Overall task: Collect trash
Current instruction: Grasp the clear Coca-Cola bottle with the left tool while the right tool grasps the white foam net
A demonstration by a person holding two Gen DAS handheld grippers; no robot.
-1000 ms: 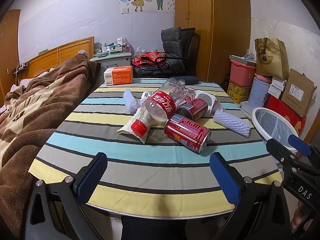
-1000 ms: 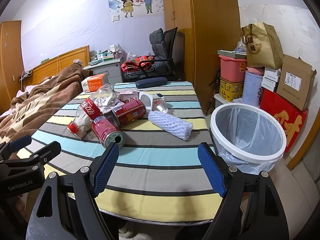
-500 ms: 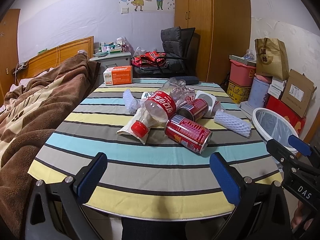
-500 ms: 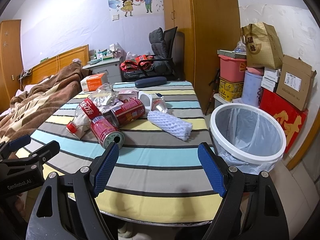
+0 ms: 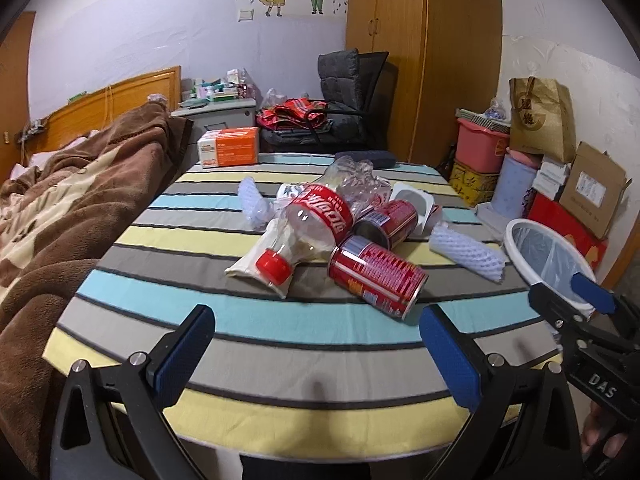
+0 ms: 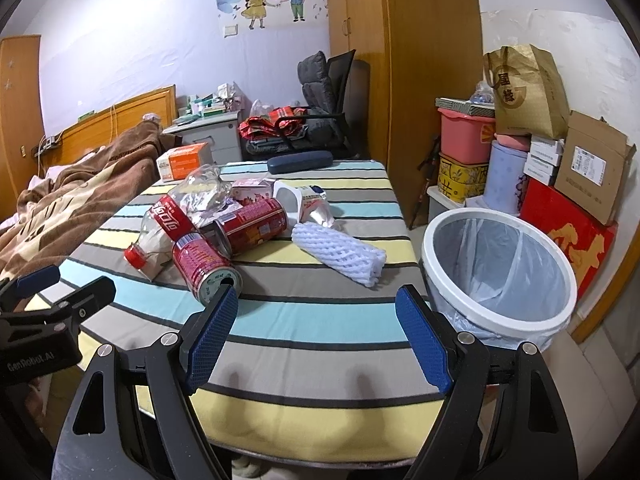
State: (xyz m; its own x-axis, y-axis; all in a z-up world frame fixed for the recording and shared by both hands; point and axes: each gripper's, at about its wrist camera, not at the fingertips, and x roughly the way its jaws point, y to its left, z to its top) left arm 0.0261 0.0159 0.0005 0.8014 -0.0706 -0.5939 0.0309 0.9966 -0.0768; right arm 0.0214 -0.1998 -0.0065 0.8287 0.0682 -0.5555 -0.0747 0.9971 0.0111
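Left gripper (image 5: 316,354): handle and lower frame cut off by the bottom edge of the left wrist view.
Right gripper (image 6: 316,334): lower frame cut off by the bottom edge of the right wrist view.
Hand (image 5: 600,436): only a sliver shows at the lower right; the grip is hidden.
Rear can (image 5: 386,222): far end hidden behind the bottle (image 5: 320,216).
Front can (image 5: 376,276): label print too small to read.
Wrapper (image 5: 256,256): mostly covered by the bottle's neck; kind unclear.
Bin (image 5: 516,236): near rim hidden behind the right gripper in the left wrist view.
Items on the cabinet (image 6: 208,104): too small to identify.
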